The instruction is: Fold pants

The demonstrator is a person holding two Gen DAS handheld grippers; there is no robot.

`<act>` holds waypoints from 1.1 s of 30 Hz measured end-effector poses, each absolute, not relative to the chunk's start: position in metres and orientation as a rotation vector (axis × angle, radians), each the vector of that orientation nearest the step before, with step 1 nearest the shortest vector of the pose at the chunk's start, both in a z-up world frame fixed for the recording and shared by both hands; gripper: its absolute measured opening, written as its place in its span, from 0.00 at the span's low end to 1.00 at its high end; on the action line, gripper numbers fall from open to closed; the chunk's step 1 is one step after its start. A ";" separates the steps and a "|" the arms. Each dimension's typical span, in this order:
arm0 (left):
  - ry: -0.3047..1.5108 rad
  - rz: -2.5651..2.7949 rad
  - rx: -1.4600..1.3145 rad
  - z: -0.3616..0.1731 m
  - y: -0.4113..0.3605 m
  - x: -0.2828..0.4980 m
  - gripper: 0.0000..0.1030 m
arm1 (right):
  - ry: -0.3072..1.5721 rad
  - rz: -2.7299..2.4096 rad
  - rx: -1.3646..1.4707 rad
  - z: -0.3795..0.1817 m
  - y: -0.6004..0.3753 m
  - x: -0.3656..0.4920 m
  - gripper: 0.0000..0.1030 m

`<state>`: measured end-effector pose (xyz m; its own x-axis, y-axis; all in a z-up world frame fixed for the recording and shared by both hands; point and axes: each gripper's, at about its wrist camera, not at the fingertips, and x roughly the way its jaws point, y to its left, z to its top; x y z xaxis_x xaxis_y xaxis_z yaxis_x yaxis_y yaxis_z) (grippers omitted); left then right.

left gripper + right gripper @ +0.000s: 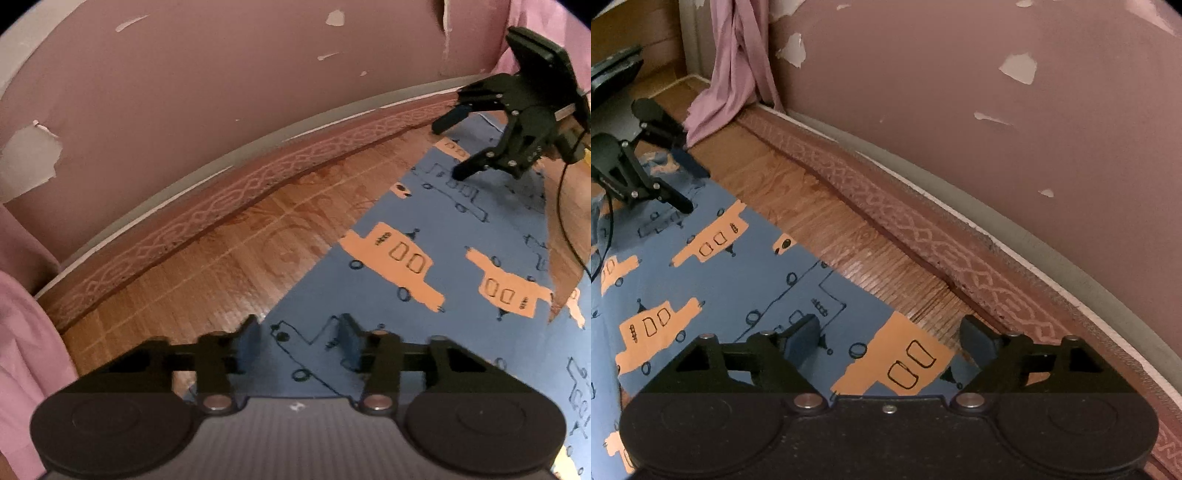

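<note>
Here both grippers hang spread-fingered over the wall-side edge of the pants (424, 295), gripping nothing.

The left gripper (299, 341) straddles that edge near one end, fabric running away from it toward the right gripper (456, 147); in its own view the right gripper (890, 332) brackets the edge likewise. The cloth's long axis lies along the patterned skirting (923, 229), each hand nearest its own end.

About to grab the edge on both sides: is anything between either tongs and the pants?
Nothing visible. The left tongs and right tongs are open right over the edge of the pants, which lie flat on the bare wooden floor.
</note>
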<state>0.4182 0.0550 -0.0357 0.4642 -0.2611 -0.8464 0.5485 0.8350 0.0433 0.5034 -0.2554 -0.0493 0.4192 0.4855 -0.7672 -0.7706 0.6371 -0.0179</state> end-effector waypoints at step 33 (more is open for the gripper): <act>0.729 0.037 0.333 -0.034 0.033 0.435 0.10 | 0.512 0.449 -0.669 -0.055 -0.165 0.506 0.03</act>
